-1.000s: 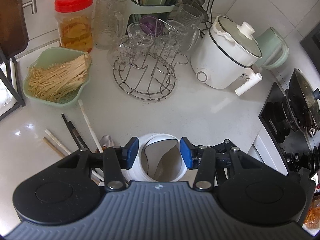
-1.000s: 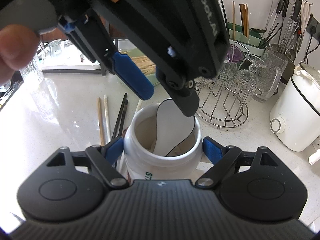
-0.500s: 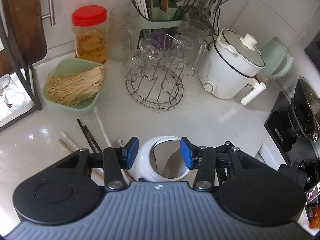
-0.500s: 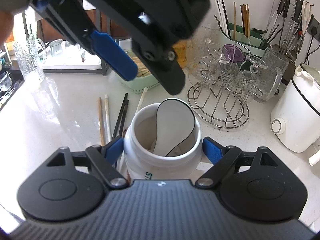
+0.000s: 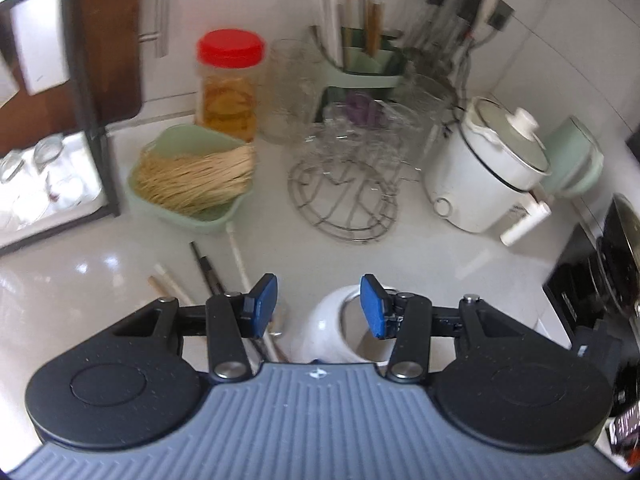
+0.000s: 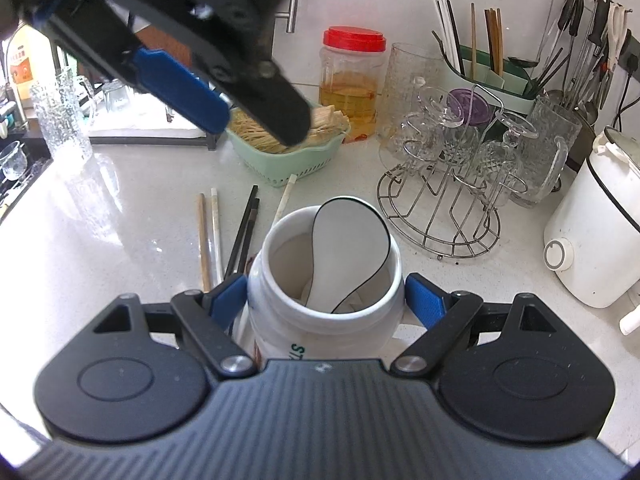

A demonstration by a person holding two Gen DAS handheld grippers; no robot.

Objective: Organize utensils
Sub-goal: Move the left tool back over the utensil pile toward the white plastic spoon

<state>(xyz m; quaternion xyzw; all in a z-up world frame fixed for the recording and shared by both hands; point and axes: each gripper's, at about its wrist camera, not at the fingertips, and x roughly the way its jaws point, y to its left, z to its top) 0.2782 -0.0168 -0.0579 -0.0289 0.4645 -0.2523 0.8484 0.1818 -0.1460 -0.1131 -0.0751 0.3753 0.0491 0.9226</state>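
Observation:
A white ceramic jar (image 6: 324, 312) stands on the counter with a white black-rimmed spoon (image 6: 350, 244) inside it. My right gripper (image 6: 326, 306) is shut on the jar, its blue pads against both sides. My left gripper (image 5: 318, 306) is open and empty, raised above the jar (image 5: 332, 330); it also shows at the top left of the right wrist view (image 6: 224, 92). Several loose chopsticks (image 6: 228, 232) lie on the counter left of the jar, wooden, white and black; they also show in the left wrist view (image 5: 208, 270).
A green basket of sticks (image 6: 288, 144), a red-lidded jar (image 6: 352, 80), a wire glass rack (image 6: 452, 184), a green utensil holder (image 6: 484, 64) and a white cooker (image 6: 596, 224) stand behind. A black stove (image 5: 600, 280) is at the right.
My left gripper has risen and pulled back from the jar mouth, still open. The right gripper and jar have not moved.

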